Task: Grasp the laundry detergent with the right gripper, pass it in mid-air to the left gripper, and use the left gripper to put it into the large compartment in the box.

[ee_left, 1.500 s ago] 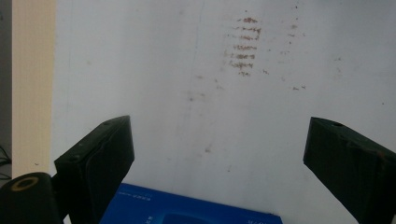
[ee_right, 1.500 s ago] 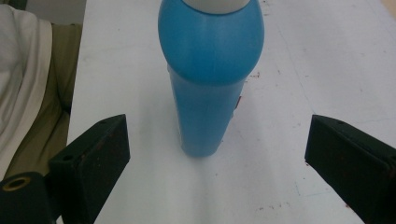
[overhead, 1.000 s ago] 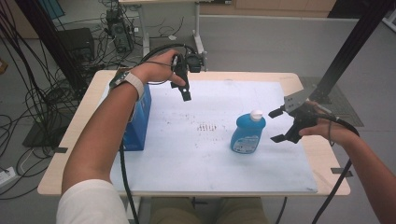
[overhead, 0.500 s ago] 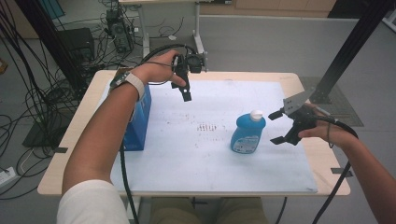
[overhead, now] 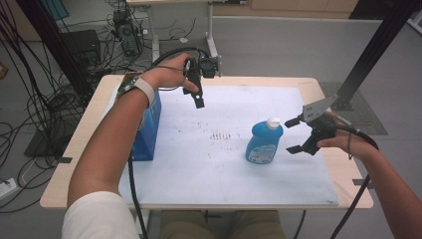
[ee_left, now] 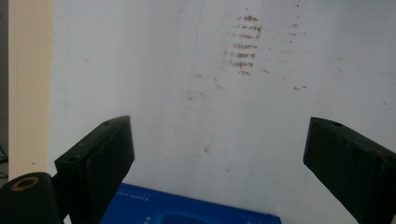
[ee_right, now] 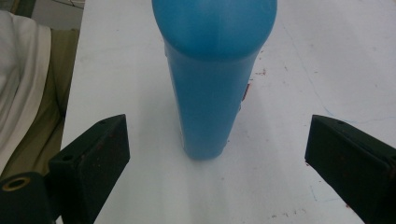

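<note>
A blue liquid bottle (overhead: 263, 143) with a white cap stands upright on the white mat, right of centre. My right gripper (overhead: 291, 135) hovers just to its right, open, jaws facing the bottle without touching. In the right gripper view the bottle (ee_right: 212, 79) stands between and beyond the open jaws of that gripper (ee_right: 217, 123). A blue box (overhead: 150, 127) stands at the mat's left edge. My left gripper (overhead: 198, 101) hangs above the far side of the mat, pointing down. In its own view the left gripper (ee_left: 217, 135) is open and empty over the mat, with the blue box (ee_left: 187, 211) at the bottom edge.
The white mat (overhead: 224, 174) covers a wooden table (overhead: 74, 164) and carries a patch of brown marks (overhead: 221, 135). A black frame post (overhead: 368, 55) rises at the far right. Cables and equipment (overhead: 124, 30) crowd the floor behind and left of the table.
</note>
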`<state>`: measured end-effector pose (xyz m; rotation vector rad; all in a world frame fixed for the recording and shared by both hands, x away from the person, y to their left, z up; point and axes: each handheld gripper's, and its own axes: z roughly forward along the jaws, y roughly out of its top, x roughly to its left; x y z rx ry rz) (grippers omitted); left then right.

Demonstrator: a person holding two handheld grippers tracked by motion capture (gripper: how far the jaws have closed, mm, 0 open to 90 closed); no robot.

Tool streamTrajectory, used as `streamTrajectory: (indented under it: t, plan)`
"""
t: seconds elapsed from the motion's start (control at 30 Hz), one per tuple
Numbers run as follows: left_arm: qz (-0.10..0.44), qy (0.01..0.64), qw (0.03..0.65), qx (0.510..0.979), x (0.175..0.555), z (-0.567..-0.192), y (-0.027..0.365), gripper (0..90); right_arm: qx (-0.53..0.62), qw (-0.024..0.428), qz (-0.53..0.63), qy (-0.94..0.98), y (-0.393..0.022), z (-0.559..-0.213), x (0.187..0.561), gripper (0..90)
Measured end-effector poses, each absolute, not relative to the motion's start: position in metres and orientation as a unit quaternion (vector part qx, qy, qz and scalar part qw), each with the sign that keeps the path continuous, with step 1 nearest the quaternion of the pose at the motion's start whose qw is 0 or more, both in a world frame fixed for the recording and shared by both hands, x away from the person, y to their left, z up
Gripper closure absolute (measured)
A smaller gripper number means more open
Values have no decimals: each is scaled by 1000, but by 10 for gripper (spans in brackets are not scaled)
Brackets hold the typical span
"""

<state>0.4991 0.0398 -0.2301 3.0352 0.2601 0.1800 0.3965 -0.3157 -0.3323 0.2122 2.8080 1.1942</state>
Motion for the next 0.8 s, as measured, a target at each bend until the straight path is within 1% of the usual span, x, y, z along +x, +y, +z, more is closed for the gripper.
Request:
streamTrajectory:
  t: [0.53, 0.8]
  plan:
    - [59, 89, 40, 993, 499, -231, 40, 92, 77, 50, 429, 898, -322, -336, 395, 59]
    - [58, 88, 39, 994, 498, -231, 38, 92, 77, 49, 430, 898, -321, -338, 394, 59]
